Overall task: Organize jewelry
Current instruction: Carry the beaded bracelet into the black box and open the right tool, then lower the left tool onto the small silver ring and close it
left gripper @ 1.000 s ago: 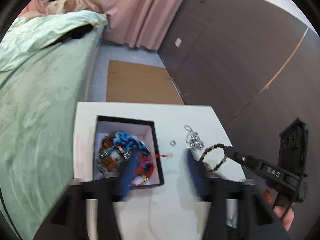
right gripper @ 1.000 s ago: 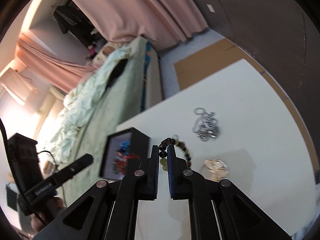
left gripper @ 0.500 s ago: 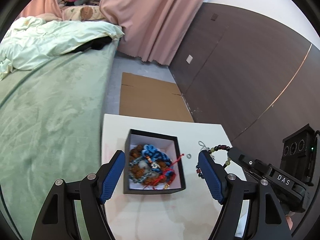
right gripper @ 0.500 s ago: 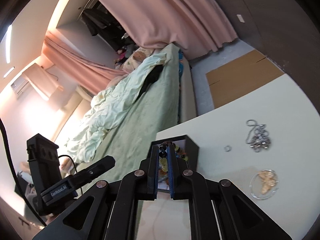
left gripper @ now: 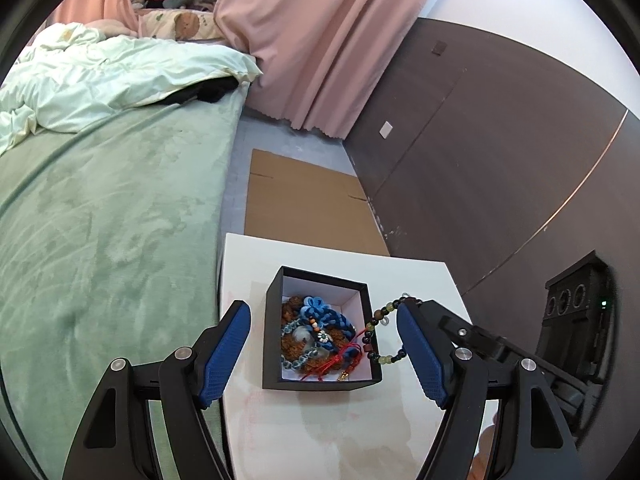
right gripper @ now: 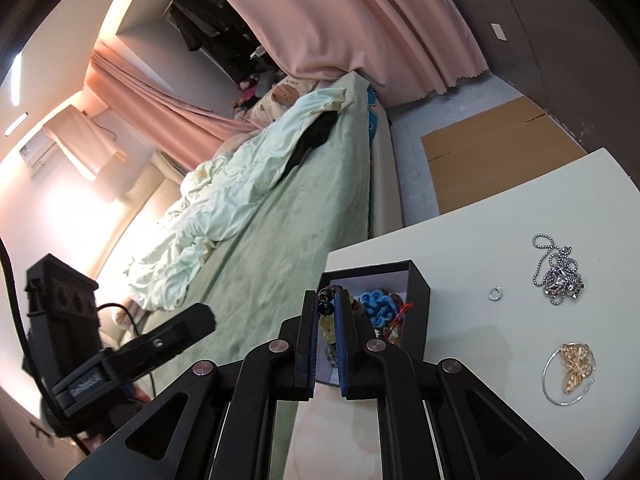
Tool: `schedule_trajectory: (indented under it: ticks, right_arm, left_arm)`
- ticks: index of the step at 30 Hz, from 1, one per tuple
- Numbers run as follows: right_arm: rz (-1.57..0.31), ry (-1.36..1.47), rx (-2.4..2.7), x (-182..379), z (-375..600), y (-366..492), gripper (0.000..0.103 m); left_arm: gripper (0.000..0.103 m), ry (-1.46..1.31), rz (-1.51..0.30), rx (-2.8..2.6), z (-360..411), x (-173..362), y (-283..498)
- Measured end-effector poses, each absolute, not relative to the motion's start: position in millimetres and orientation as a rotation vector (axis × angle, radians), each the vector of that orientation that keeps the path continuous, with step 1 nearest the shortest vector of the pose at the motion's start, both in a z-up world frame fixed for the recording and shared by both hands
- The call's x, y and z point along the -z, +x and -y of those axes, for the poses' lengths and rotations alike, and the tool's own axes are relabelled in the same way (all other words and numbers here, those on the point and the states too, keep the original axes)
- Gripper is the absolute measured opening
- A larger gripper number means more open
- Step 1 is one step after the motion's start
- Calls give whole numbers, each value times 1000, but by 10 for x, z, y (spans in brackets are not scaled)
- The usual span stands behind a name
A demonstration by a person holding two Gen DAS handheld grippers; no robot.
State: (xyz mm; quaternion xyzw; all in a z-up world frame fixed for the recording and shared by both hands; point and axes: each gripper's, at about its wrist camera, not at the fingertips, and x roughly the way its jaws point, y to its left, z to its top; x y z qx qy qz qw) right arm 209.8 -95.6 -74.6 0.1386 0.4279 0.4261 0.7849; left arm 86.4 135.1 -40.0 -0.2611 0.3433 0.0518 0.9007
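A white table point(left gripper: 320, 420) stood beside a bed point(left gripper: 100, 220) covered in green fabric, with a pale crumpled duvet point(left gripper: 100, 72) heaped toward its far end. Pink curtains point(left gripper: 312, 40) hung behind the bed, a dark brown panelled wall point(left gripper: 500, 160) ran along the other side, and a flattened sheet of cardboard point(left gripper: 304, 200) lay on the grey floor just past the table.

On the table sat an open black box point(left gripper: 276, 344) with a white lining. It held a tangle of jewelry: a blue knotted cord piece point(left gripper: 320, 312), brown beads, pale blue-green beads and a red string. The left gripper point(left gripper: 326, 354) hovered over the box with its blue-padded fingers point(left gripper: 224, 352) spread wide, one on each side of it, holding nothing.

The right gripper point(right gripper: 328, 340) had its fingers pressed together on a beaded bracelet point(left gripper: 376, 336) of dark and yellowish-green beads, which hung over the right edge of the box.

Well apart from the box, on the bare tabletop, lay a silver ball chain point(right gripper: 558, 270) in a heap, a small silver ring point(right gripper: 495, 293) between it and the box, and a gold butterfly brooch point(right gripper: 576, 366) resting on a thin wire hoop point(right gripper: 550, 390)
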Motion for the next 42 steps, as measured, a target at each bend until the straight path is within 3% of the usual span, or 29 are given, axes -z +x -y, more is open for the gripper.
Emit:
schedule_trajectory:
  ticks: [4,8,19,24,30,42]
  right_arm:
    - [-976,239,-929,825,799,2109,11]
    - [-1009,244,-935,866,799,2097,32]
    - [-993,326,-867,796,1348,2195,36]
    - [-975,354,-812,754,1671,2253,61]
    - [-990,412,-757,801,2001,2382,71]
    - [-1057,495,-624,993,2376,2676,72]
  left_arm:
    - [76,-539,-708,-107,-1353,397,856]
    - [76,-539,-709,-108,-1354,396,851]
    - [76,-515,-717,-105,-1318,397,829]
    - [76,-476,-733,-92,-1179,408,885]
    - [76,-454,-744,-66,-988,421,992]
    - [76,-346,-821,-29,-515,475,1375]
